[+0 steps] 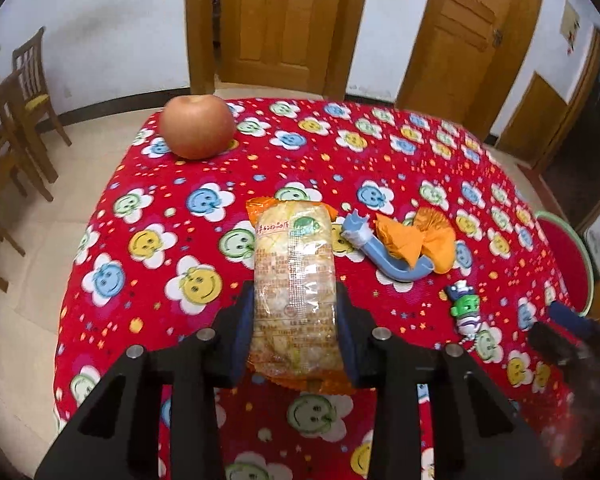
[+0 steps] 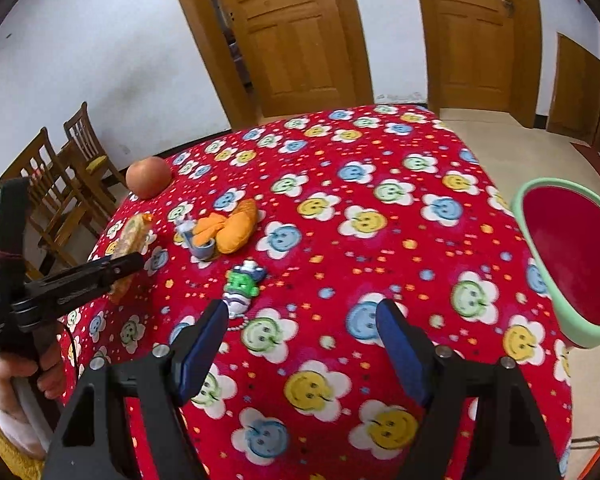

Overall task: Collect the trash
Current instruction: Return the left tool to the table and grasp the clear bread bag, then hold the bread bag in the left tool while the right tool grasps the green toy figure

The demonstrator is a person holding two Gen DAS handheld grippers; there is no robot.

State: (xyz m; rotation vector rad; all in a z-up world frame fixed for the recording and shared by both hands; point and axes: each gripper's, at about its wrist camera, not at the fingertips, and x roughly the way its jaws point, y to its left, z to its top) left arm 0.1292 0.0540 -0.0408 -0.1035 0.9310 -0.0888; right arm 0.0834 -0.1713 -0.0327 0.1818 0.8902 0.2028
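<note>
While the red smiley-flower tablecloth (image 2: 340,240) fills both views, the green-rimmed red bin (image 2: 560,260) waits at the right edge of the right wrist view, just off the table's side. Big item first: the snack packet (image 1: 294,280), centre of the left wrist frame, sits clamped between the left gripper (image 1: 296,328) pads, which press on both its long sides. Lift it clear of the cloth before swinging right toward that bin, and keep the squeeze gentle, since the wrapper looks crushable. Right gripper (image 2: 300,344), lower centre, stands wide apart, nothing between its pads. Smaller pieces next: crumpled orange wrapper (image 2: 232,226) with a blue plastic piece (image 2: 198,246) touching it, and the little green toy figure (image 2: 242,284) just ahead of the right fingers.
</note>
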